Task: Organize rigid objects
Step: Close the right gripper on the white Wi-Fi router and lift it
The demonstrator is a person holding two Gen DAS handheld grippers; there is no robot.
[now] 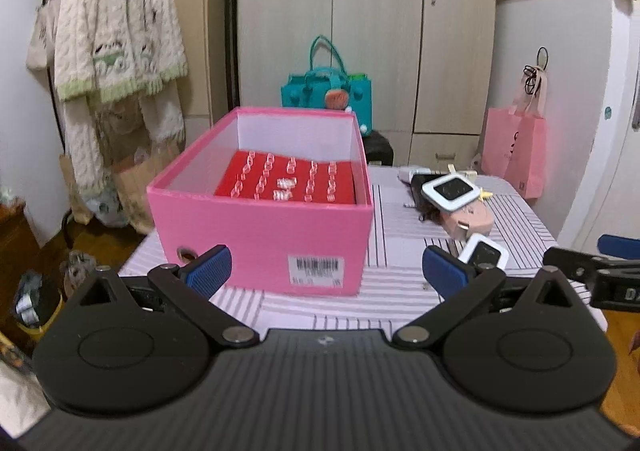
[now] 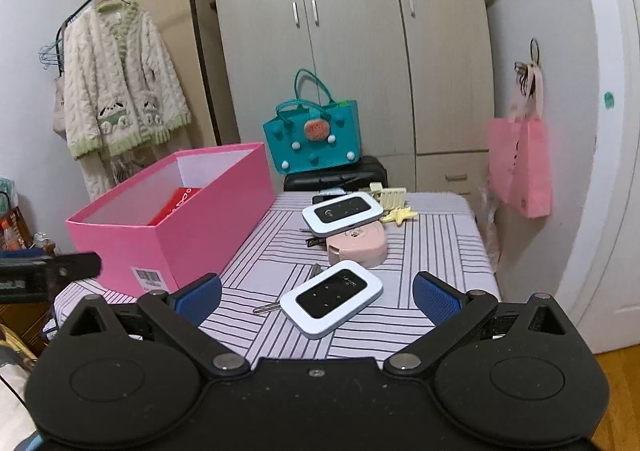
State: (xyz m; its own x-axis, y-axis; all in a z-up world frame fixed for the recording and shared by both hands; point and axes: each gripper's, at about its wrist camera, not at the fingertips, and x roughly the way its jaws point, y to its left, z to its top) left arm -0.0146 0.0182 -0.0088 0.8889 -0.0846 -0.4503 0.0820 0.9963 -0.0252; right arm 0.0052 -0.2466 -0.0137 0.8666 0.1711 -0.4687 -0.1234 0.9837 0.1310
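A pink shoebox [image 1: 264,235] [image 2: 176,227] stands open on the striped table, with a red tray of clear pieces [image 1: 288,179] inside. My left gripper [image 1: 326,271] is open just in front of the box's near wall, holding nothing. My right gripper [image 2: 316,297] is open around the air above a white pocket router [image 2: 332,301] [image 1: 484,253] lying near the table's front edge. A key [image 2: 268,307] pokes out from under it. Further back lie a second white router [image 2: 342,213] [image 1: 450,191], a pink device [image 2: 358,247] [image 1: 470,221] and yellow clips [image 2: 394,205].
The striped tablecloth [image 2: 440,251] covers a small table that ends close on the right. Behind it sit a teal felt bag [image 2: 312,143] on a black stool, a beige wardrobe [image 2: 352,31], a hanging pink bag [image 2: 524,167] and a coat rack with a knitted cardigan [image 2: 120,91].
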